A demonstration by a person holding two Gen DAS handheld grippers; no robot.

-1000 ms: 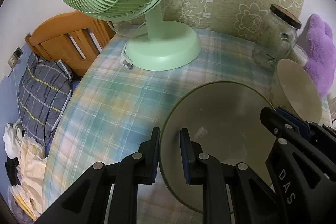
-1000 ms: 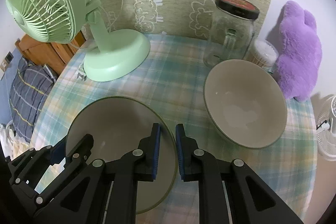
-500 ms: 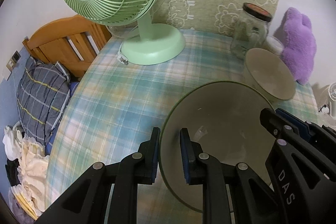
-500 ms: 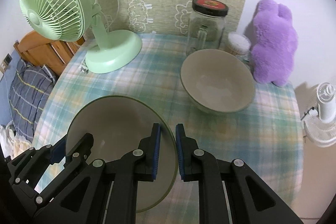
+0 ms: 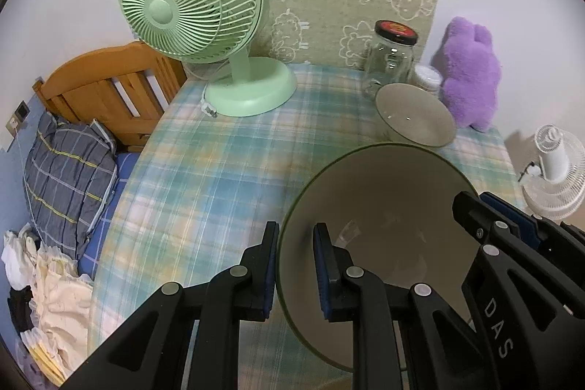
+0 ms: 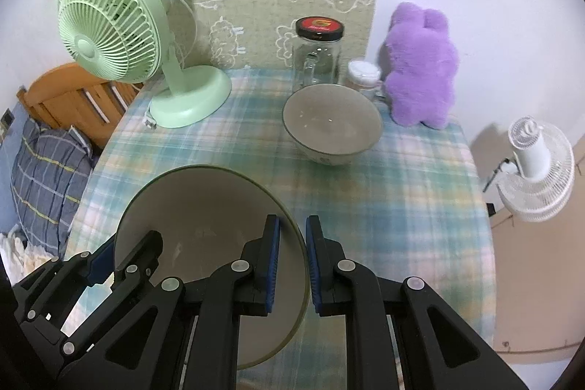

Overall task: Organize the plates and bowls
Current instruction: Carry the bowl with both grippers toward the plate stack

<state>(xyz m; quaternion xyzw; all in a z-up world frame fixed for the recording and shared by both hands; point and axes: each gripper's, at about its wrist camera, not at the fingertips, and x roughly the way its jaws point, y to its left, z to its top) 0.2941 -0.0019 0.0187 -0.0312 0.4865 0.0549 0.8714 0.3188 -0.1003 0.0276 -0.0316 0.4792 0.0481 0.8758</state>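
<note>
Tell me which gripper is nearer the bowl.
Right. The right gripper clamps the plate's edge on the side toward the bowl. The left gripper clamps the opposite edge, on the far side of the plate from it.

You can read one marking only: the white letters "DAS" on the black body of the right gripper (image 5: 519, 229), seen beside the plate (image 5: 384, 200). The jar lid's (image 6: 320, 26) red label is too blurred.
</note>
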